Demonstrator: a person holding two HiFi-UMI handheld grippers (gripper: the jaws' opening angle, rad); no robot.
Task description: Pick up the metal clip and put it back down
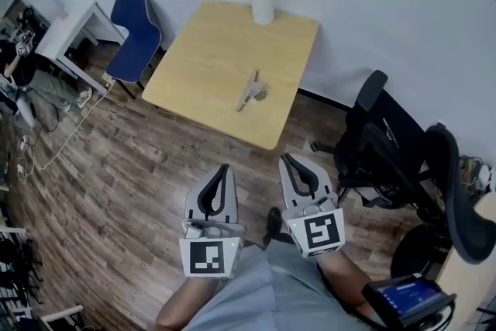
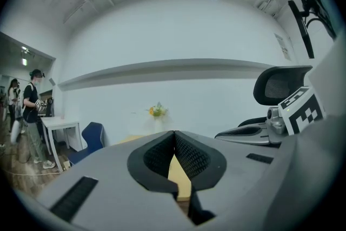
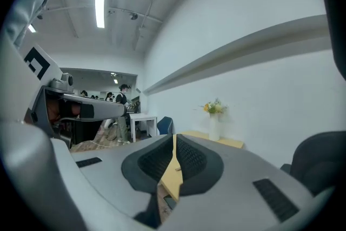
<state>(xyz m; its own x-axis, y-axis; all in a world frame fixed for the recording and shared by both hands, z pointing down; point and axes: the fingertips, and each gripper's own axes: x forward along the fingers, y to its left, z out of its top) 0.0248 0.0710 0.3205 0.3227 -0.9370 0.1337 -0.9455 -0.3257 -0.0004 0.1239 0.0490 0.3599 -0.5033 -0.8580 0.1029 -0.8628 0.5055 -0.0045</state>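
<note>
The metal clip [image 1: 252, 91] lies flat on the light wooden table [image 1: 209, 66], a little toward its near right side. Nothing touches it. My left gripper [image 1: 224, 167] and right gripper [image 1: 287, 157] are held side by side close to my body, over the wooden floor, well short of the table's near edge. Both are shut with nothing between their pads. In the left gripper view the left gripper [image 2: 174, 132] has its jaws meeting at the tips, with a strip of the table [image 2: 178, 177] behind them. The right gripper [image 3: 174, 137] shows the same in its own view.
A white vase with flowers [image 1: 262, 2] stands at the table's far edge. A blue chair [image 1: 136, 29] is left of the table, a black office chair [image 1: 387, 143] to its right. A white desk [image 1: 68, 31], a person [image 1: 19, 62] and floor cables are at far left.
</note>
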